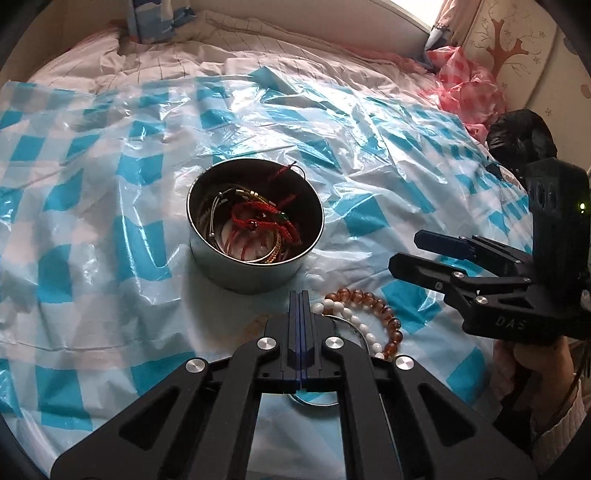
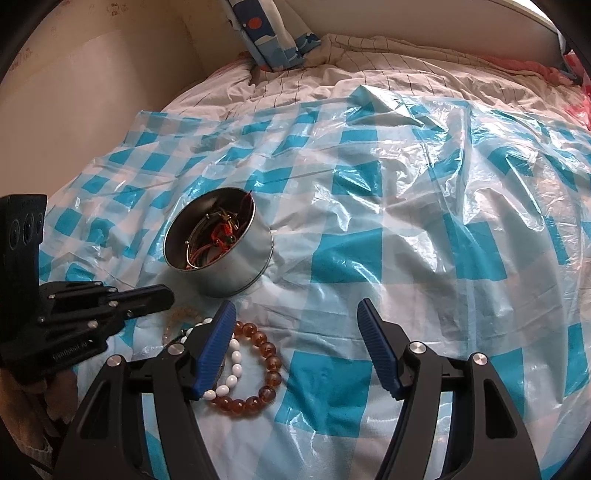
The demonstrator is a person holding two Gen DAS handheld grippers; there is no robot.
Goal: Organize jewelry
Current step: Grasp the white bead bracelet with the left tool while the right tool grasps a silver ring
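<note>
A round metal tin (image 1: pixel 255 271) (image 2: pixel 240 266) stands on the blue-checked plastic sheet and holds red cords, gold chains and bangles (image 1: pixel 258 221). In front of it lie an amber bead bracelet (image 1: pixel 384 314) (image 2: pixel 266 365), a white bead bracelet (image 1: pixel 354 321) (image 2: pixel 232 365) and a pale bead bracelet (image 2: pixel 181 317). My left gripper (image 1: pixel 299 295) (image 2: pixel 162 295) is shut and empty, just above the bracelets near the tin. My right gripper (image 2: pixel 295 310) (image 1: pixel 410 247) is open and empty, its left finger over the white beads.
The plastic sheet (image 2: pixel 406 206) covers a rumpled bed. A blue pillow (image 2: pixel 273 33) lies at the head. A pink checked bag (image 1: pixel 469 88) and a black object (image 1: pixel 524 136) sit at the right edge. A metal ring (image 1: pixel 317 400) lies under my left gripper.
</note>
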